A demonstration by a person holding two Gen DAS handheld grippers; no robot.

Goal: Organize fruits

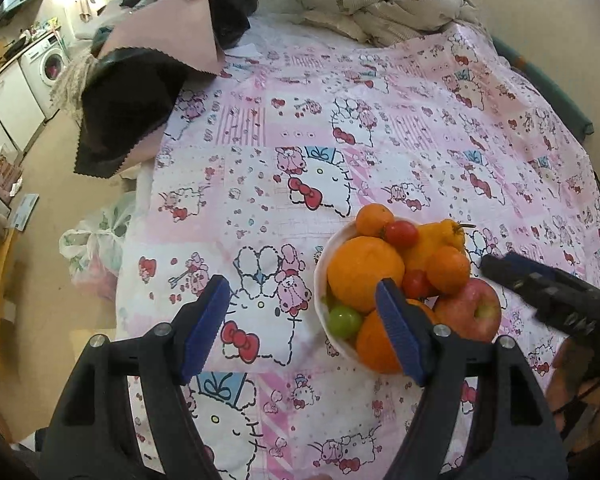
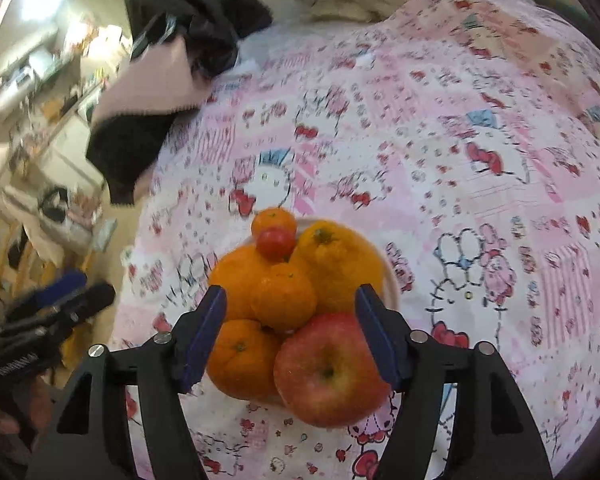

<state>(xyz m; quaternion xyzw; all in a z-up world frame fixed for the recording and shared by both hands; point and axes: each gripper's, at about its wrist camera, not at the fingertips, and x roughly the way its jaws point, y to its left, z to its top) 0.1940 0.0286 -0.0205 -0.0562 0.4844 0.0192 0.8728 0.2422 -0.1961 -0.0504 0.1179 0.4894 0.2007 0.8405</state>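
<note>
A white bowl (image 1: pixel 323 276) heaped with fruit stands on a pink cartoon-print cloth (image 1: pixel 300 128). It holds several oranges (image 1: pixel 364 270), a red apple (image 1: pixel 470 308), small red tomatoes (image 1: pixel 400 233), a green fruit (image 1: pixel 343 321) and a knobbly yellow-orange citrus (image 1: pixel 440 236). My left gripper (image 1: pixel 304 328) is open and empty, above the cloth just left of the bowl, its right finger in front of an orange. My right gripper (image 2: pixel 290 334) is open above the bowl (image 2: pixel 390 280), its fingers on either side of the apple (image 2: pixel 328 372) and a small orange (image 2: pixel 284 296), not touching them.
Black and pink fabric pieces (image 1: pixel 140 92) hang over the table's far left edge. A crumpled beige cloth (image 1: pixel 380 4) lies at the back. A plastic bag (image 1: pixel 96 244) sits on the floor to the left. A washing machine (image 1: pixel 48 64) stands far left.
</note>
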